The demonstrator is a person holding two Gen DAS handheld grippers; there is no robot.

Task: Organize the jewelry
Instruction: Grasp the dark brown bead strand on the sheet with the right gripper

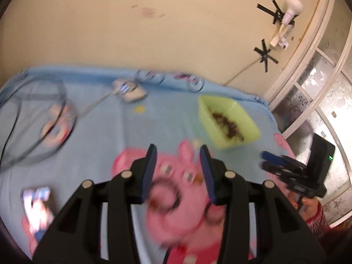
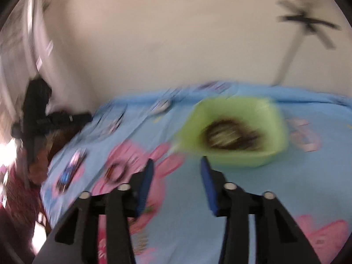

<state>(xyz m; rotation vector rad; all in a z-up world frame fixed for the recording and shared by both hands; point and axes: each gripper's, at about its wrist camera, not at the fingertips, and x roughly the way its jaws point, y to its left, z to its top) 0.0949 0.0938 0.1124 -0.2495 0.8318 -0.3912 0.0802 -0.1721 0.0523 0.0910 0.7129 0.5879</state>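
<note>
Both views blurred. Left gripper [image 1: 178, 149] jaws apart, empty. Right gripper [image 2: 177, 161] jaws apart, empty. Green tray [image 2: 237, 158] with dark jewelry [image 2: 231, 137] at 1 o'clock. Approach slowly, pinch one piece.

Setting: home bedroom. Evidence: bed spread with light-blue cartoon-pig sheet [image 1: 105, 132]; cream painted wall [image 1: 154, 33]; bare bulb [image 1: 293, 5] taped to wall; white frosted patterned-glass window [image 1: 312, 88]; phone [image 1: 36, 209] lying on sheet.
</note>
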